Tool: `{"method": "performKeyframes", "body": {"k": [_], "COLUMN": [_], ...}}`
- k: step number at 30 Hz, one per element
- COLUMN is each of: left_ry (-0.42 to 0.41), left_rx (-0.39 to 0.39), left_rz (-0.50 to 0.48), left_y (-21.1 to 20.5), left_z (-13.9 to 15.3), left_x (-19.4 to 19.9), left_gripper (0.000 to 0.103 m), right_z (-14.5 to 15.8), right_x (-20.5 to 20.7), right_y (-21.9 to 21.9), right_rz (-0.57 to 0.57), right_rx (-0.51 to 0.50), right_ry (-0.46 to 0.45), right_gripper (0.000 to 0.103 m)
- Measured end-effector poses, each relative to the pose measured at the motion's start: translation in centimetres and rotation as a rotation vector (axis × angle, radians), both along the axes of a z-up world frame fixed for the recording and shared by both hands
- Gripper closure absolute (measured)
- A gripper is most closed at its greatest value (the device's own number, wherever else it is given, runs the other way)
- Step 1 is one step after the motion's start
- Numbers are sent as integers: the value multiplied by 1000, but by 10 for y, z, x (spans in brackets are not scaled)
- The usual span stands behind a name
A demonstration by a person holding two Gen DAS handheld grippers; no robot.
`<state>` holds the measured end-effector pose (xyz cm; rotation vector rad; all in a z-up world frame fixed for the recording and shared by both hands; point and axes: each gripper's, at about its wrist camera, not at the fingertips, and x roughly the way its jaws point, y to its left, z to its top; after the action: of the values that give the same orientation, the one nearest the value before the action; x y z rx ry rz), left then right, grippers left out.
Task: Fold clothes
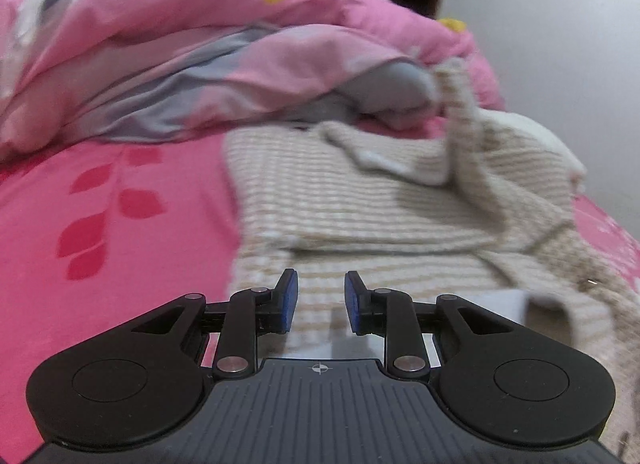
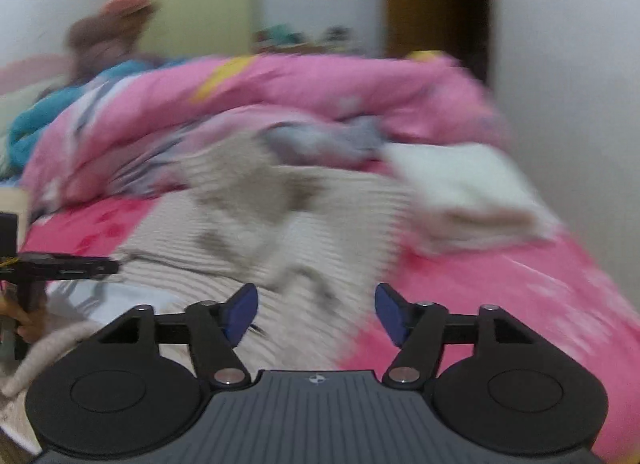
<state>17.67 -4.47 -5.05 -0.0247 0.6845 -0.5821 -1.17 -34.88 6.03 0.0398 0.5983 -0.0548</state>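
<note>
Looks like mid-fold on the beige ribbed knit sweater point(image 1: 360, 200) spread on the pink leaf-print bedsheet point(image 1: 100, 224), one sleeve flopped across its body, with the left gripper point(image 1: 320, 300) slightly apart and the right gripper point(image 2: 316, 316) wide, both empty and tilted down over it, so next comes picking an edge to pinch.

The sweater point(image 1: 360, 192) is a ribbed, chunky beige knit, matt and rough-looking. The bed sheet point(image 1: 120, 224) beneath it is smooth pink cloth with a faint sheen, and the quilt point(image 1: 160, 44) at the far side is smooth printed cotton. Each claw, left claw point(image 1: 321, 300) and right claw point(image 2: 316, 314), is matt black plastic with blue rubbery pads point(image 1: 290, 300), shiny metal pivot pins and a ridged grey body.
</note>
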Motion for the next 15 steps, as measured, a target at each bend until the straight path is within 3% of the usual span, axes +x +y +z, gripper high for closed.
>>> {"method": "performKeyframes", "body": {"k": [5, 9, 11, 13, 15], "left_ry": [8, -25, -37, -38, -37], "left_rx": [-3, 27, 38, 38, 34], "left_rz": [10, -2, -7, -10, -11], "left_y": [6, 2, 0, 0, 0], "left_z": [-10, -10, -10, -11, -11], "left_x": [5, 0, -2, -2, -2], "left_gripper": [78, 75, 73, 72, 72], "right_z": [-22, -44, -53, -51, -42], "right_x": [117, 181, 202, 212, 216], "right_y": [71, 108, 109, 97, 82], "right_rz": [126, 117, 61, 13, -33], "right_rx": [-83, -200, -245, -219, -159], "right_ry": [-16, 2, 6, -1, -18], "right_gripper": [34, 35, 47, 74, 83]}}
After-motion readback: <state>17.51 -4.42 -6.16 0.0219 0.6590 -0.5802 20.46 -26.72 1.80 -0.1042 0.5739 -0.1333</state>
